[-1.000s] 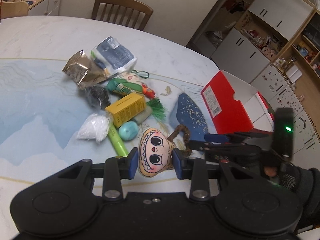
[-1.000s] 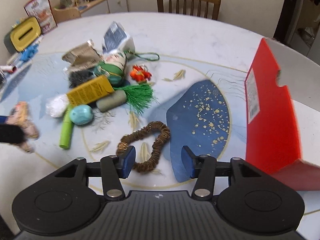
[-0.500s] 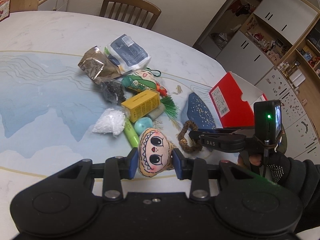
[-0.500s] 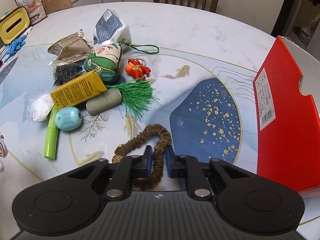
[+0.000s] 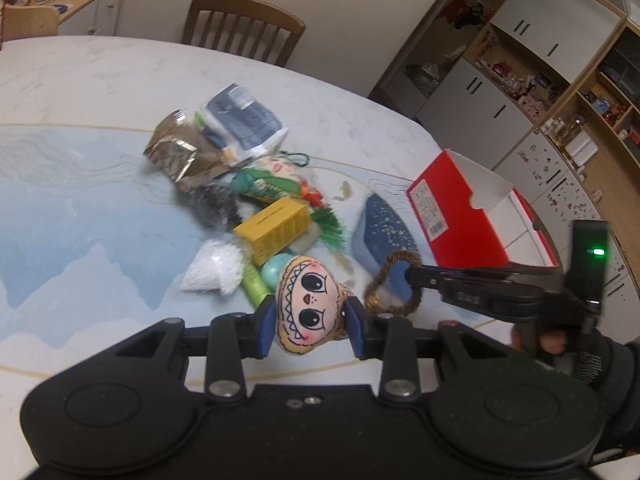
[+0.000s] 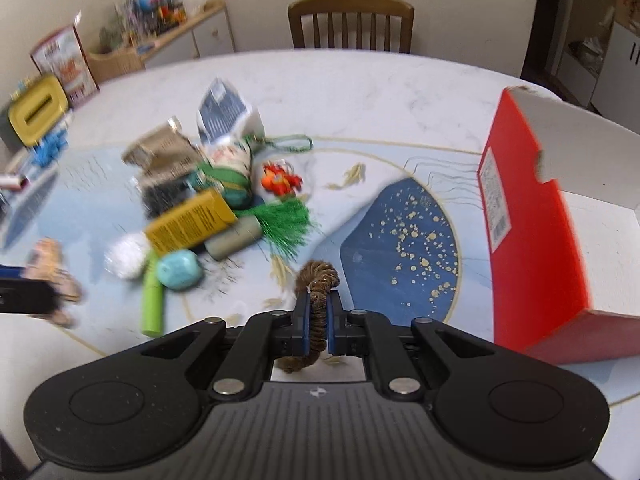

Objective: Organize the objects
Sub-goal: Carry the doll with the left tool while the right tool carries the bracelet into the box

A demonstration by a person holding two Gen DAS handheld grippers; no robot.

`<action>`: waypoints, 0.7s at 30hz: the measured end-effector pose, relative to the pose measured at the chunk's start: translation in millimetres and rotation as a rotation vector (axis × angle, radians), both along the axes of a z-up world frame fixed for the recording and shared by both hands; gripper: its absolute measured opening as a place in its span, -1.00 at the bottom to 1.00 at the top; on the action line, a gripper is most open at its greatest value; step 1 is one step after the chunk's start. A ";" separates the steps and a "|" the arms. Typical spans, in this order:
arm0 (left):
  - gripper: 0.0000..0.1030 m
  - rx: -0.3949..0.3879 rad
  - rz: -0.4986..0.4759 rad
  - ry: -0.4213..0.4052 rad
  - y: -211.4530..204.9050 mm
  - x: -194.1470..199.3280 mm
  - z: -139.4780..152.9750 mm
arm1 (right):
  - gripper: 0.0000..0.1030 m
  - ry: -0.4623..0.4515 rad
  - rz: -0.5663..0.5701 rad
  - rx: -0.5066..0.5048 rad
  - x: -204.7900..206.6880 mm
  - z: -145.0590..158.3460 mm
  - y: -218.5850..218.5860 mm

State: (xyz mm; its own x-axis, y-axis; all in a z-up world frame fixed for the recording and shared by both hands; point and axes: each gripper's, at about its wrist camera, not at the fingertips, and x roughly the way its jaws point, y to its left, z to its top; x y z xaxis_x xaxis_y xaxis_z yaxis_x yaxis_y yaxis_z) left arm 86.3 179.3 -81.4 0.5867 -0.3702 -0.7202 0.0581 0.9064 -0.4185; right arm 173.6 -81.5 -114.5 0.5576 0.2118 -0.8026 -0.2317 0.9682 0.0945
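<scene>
My left gripper (image 5: 311,330) is shut on a plush doll head (image 5: 308,305) with big black eyes, held above the table. My right gripper (image 6: 318,316) is shut on a brown braided ring (image 6: 318,280); the ring (image 5: 394,284) hangs off the table from the right gripper (image 5: 416,274), to the right of the doll. A pile sits mid-table: a yellow box (image 6: 190,222), a teal egg (image 6: 179,269), a green tube (image 6: 152,306), a white puff (image 6: 126,255), a green tassel (image 6: 286,224) and foil bags (image 5: 178,152). An open red box (image 6: 532,216) stands at the right.
The round table (image 5: 100,76) carries a blue and white printed mat. A wooden chair (image 6: 350,20) stands behind it. A yellow container (image 6: 36,114) and clutter sit at the far left edge. Cabinets (image 5: 520,60) line the right wall. A person's gloved hand (image 5: 576,356) holds the right gripper.
The right gripper shut on the braided ring and lifted it off the table. The left gripper kept its hold on the doll head and rose a little.
</scene>
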 end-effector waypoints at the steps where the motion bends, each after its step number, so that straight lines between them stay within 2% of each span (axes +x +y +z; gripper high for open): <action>1: -0.33 -0.003 -0.008 -0.002 -3.2 2.9 1.5 | -0.86 -0.008 -0.003 0.014 -3.2 7.1 -2.9; 12: -0.33 0.014 -0.165 -0.062 -69.7 41.3 28.3 | -0.86 -0.133 -0.040 0.083 -21.5 84.0 -63.3; 21: -0.33 0.006 -0.255 -0.085 -139.1 83.7 50.1 | -0.86 -0.200 -0.115 0.060 -12.9 113.0 -137.4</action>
